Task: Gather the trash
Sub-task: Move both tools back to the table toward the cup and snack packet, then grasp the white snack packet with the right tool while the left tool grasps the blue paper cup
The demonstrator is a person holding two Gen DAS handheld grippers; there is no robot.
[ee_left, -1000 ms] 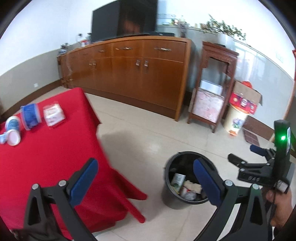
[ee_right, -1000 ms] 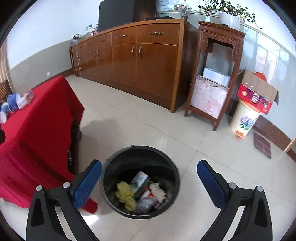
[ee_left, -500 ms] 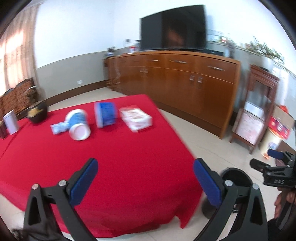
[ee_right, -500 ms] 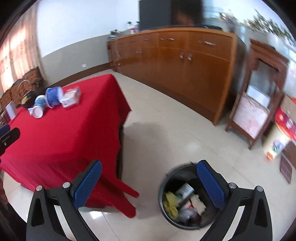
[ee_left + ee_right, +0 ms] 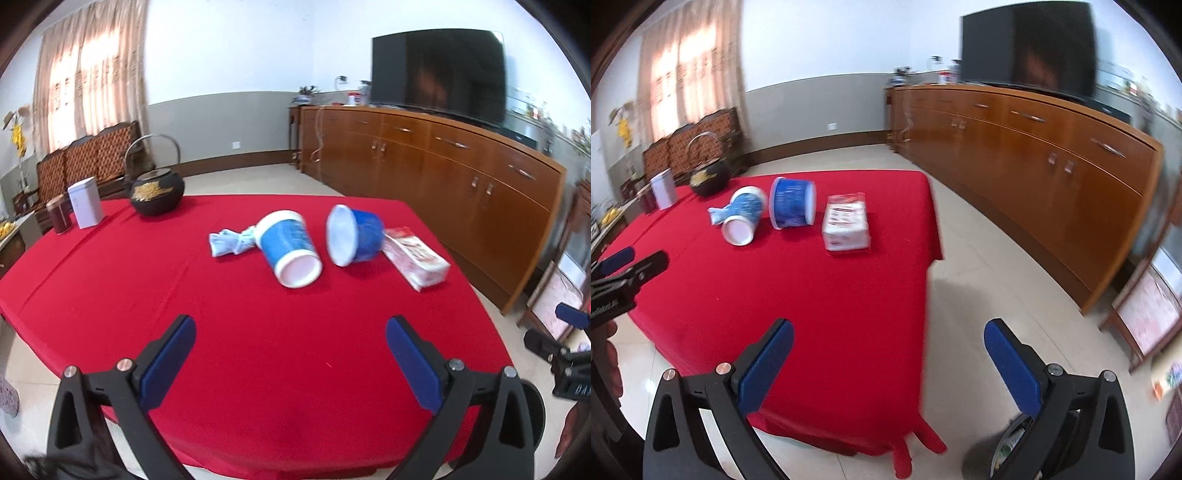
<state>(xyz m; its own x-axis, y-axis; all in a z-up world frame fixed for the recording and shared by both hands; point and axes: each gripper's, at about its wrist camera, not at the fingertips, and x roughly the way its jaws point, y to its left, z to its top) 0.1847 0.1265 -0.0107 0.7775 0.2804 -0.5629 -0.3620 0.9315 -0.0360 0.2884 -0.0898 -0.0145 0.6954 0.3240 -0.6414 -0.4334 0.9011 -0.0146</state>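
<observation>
My right tool's finger hides most of the trash bin, and the picture's bottom edge cuts it. The packet's print is too blurred to read. The bench's near edge sits behind my left tool's arms.

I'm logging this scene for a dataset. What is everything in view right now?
tablecloth: 1, red, covering the table
tub: 1, blue and white, on its side, mid-table
bowl cup: 1, darker blue, on its side, right of the tub
crumpled wrapper: 1, pale blue, touching the tub's far end
packet: 1, red and white, right of the bowl cup
kettle: 1, black, far left
tin: 1, white, left of the kettle
jar: 1, dark red, beside the tin
sideboard: 1, brown, right wall
television: 1, black, on the sideboard
bin: 1, black, on the floor
left tongs: open, empty
right tongs: open, empty
</observation>
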